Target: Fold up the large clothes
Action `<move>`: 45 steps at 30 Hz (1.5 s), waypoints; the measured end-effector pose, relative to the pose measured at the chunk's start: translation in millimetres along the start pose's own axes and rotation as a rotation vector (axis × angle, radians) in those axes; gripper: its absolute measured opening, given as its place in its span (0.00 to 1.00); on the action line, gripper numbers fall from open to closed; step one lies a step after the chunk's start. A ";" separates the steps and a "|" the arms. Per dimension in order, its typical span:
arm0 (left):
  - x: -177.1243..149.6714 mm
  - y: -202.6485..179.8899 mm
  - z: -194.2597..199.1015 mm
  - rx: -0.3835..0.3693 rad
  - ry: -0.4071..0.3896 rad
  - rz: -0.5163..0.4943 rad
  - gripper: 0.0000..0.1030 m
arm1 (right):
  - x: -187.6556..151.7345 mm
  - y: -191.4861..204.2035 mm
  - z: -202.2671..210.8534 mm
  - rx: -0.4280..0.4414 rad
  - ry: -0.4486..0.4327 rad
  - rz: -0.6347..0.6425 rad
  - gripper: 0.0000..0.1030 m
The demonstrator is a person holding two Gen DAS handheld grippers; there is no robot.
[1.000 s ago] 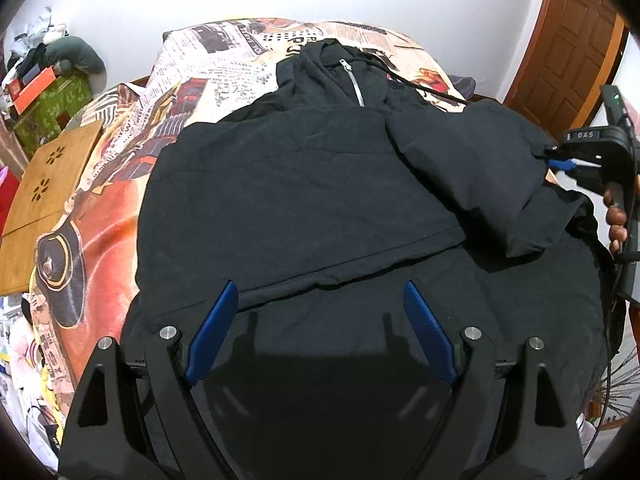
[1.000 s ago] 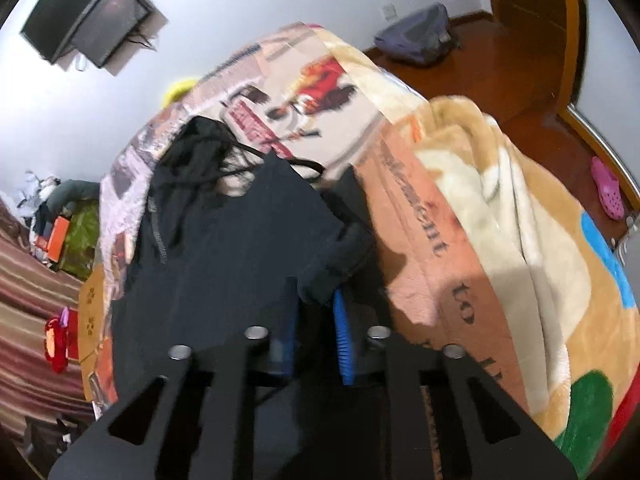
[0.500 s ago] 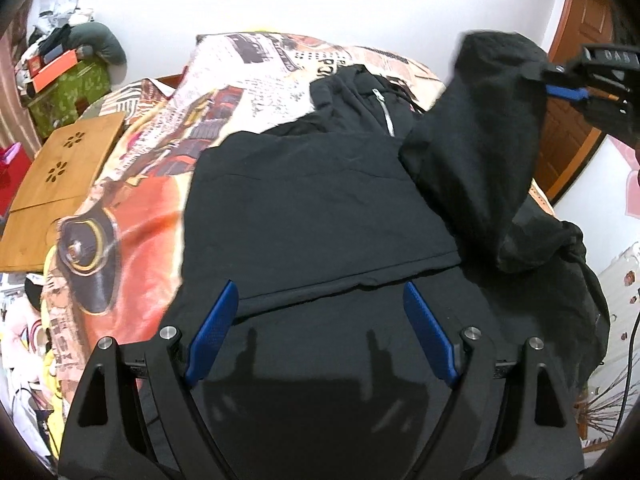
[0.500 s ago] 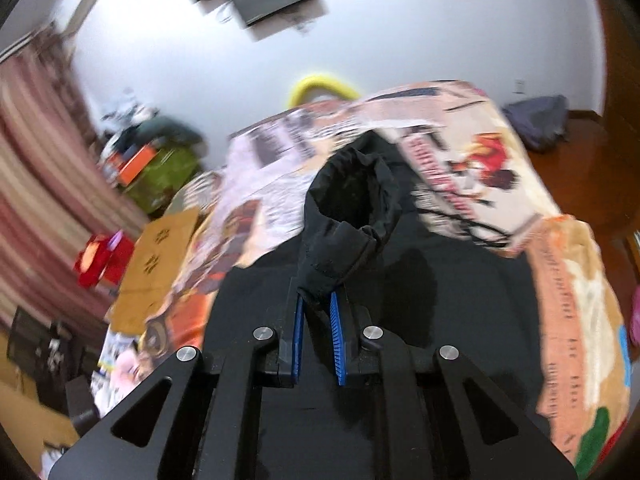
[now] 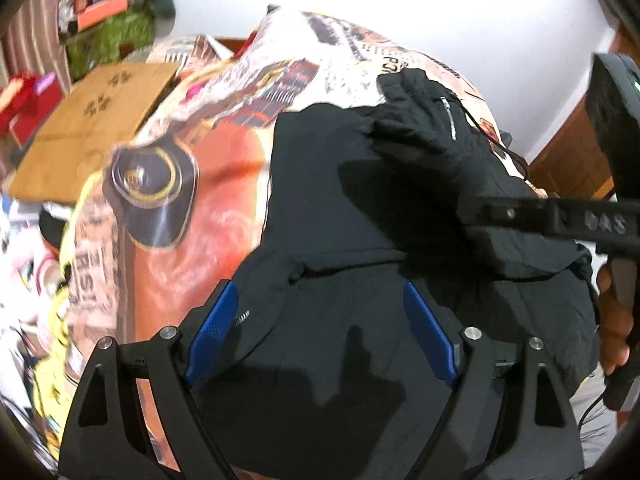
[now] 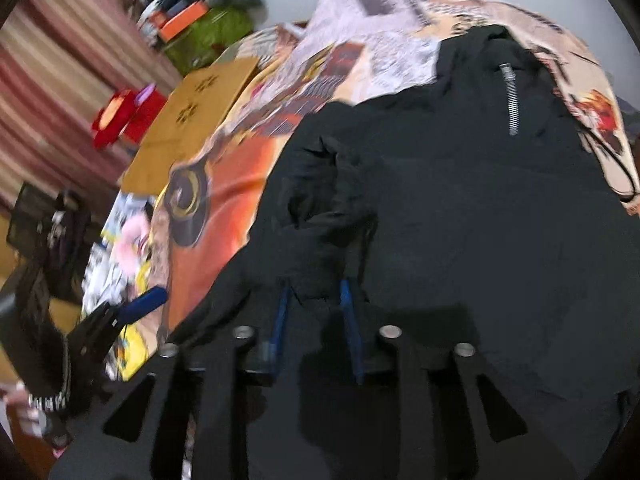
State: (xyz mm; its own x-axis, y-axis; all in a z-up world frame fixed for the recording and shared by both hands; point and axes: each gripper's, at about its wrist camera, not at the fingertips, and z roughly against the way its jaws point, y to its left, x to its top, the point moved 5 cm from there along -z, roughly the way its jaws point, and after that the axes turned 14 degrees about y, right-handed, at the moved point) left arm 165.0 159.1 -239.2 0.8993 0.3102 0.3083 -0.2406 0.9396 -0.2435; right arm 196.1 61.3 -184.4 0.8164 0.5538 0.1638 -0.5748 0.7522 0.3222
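A black zip-up hooded jacket (image 5: 360, 184) lies spread on a printed blanket (image 5: 200, 216) on a bed. My left gripper (image 5: 318, 292) hangs open and wide above the jacket's lower part, near its left edge, with nothing between its blue pads. My right gripper (image 6: 314, 304) points down over the jacket (image 6: 480, 220), and its jaws are opening. The crumpled end of a sleeve (image 6: 320, 216) lies loosely between them, laid across the jacket's body. In the left wrist view the right gripper (image 5: 480, 220) reaches in from the right, held by a hand (image 5: 616, 320).
A wooden lap table (image 5: 92, 128) rests on the bed's left side, with a red box (image 6: 124, 116) and a green box (image 5: 108, 36) of clutter beyond it. A brown door (image 5: 576, 160) stands at the far right. Loose items lie off the bed's left edge.
The right gripper swung the sleeve from the jacket's right side up and across to the left, lowered it, and its jaws parted. The left gripper slid toward the jacket's left edge.
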 end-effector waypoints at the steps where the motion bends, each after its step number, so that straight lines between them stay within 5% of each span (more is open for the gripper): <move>1: -0.2 0.6 -2.8 -0.010 0.009 0.008 0.82 | -1.9 1.8 3.2 0.001 -0.003 0.006 0.30; 5: -2.4 -3.0 -15.9 -0.075 0.053 0.032 0.82 | -8.8 -8.9 28.9 -0.044 -0.081 0.013 0.55; 13: 6.0 -30.4 -46.2 -0.227 0.135 0.064 0.81 | -28.4 -70.2 87.1 -0.216 -0.237 -0.059 0.60; 18: 17.8 -45.0 -67.5 -0.263 0.178 0.076 0.60 | -54.9 -134.7 114.8 -0.388 -0.288 -0.133 0.67; 23: 29.1 -43.1 -80.0 -0.206 0.172 0.144 0.36 | -79.5 -185.9 125.3 -0.417 -0.277 -0.234 0.67; 28: 33.5 -49.4 -66.5 -0.116 0.095 0.125 0.20 | -102.4 -227.6 121.6 -0.412 -0.255 -0.334 0.67; 37: 65.6 -116.8 10.9 0.160 -0.185 -0.180 0.14 | -107.8 -253.7 126.7 -0.386 -0.280 -0.394 0.67; 45: 123.9 -152.9 86.1 0.184 -0.384 -0.280 0.14 | -87.6 -243.9 140.4 -0.372 -0.347 -0.362 0.68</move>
State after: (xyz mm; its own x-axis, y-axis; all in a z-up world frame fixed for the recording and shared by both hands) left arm 281.7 66.4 -84.6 0.7475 0.0409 0.6630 -0.1005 0.9936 0.0521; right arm 272.5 -220.7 -146.5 0.8974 0.1390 0.4188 -0.1881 0.9790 0.0782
